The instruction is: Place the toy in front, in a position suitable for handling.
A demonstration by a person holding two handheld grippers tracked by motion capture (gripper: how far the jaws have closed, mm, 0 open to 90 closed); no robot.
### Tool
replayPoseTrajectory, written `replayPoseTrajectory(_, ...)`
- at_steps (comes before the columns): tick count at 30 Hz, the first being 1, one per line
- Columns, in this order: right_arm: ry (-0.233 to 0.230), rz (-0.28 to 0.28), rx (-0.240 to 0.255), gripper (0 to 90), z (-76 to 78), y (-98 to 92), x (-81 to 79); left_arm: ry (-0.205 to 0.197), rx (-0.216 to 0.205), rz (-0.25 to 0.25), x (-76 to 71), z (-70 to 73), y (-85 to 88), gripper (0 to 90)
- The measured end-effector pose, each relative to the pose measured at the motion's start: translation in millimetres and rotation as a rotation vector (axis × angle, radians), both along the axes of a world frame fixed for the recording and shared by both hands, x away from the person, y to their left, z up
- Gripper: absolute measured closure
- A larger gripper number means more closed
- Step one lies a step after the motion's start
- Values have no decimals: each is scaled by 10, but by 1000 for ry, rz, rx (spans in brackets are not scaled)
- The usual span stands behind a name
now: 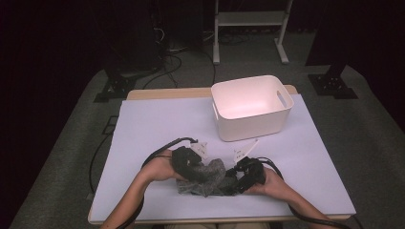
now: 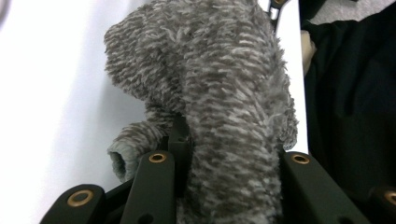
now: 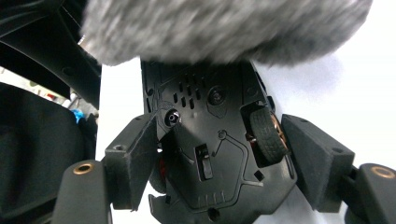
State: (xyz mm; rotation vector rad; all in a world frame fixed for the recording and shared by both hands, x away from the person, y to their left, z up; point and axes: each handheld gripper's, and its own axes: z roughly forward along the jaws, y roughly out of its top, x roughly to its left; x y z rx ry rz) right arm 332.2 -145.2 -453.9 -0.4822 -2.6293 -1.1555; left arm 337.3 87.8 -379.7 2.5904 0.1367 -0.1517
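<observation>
From above, both grippers meet at the table's (image 1: 143,124) near edge over a grey cloth (image 1: 210,174), well short of the white plastic bin (image 1: 250,107). The left gripper (image 2: 224,154) view shows fuzzy knit cloth clamped between its jaws. The right gripper (image 3: 219,149) view shows its jaws clamped on a toy car (image 3: 210,144), its black moulded underside and rubber wheel facing the camera.
</observation>
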Motion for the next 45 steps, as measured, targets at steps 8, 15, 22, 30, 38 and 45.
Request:
replayPoseTrajectory(8, -168, 28, -11, 295, 71, 17, -157, -6, -1, 26, 54, 107, -8, 670)
replayPoseTrajectory(15, -271, 54, -11, 297, 115, 0, -291, 86, 10, 52, 96, 20, 20, 674)
replayPoseTrajectory(22, -222, 56, 7, 343, 138, -42, -281, 104, 1, 41, 63, 16, 31, 679)
replayPoseTrajectory(30, -142, 71, 15, 366, 109, 1, -210, 87, -7, 15, -17, 57, 55, 681)
replayPoseTrajectory(38, -93, 100, 15, 433, 77, 90, -240, 97, -19, -22, -140, 110, 81, 681)
replayPoseTrajectory(45, -78, 126, 18, 551, 75, 154, -286, 146, -54, -39, -160, 104, 113, 683)
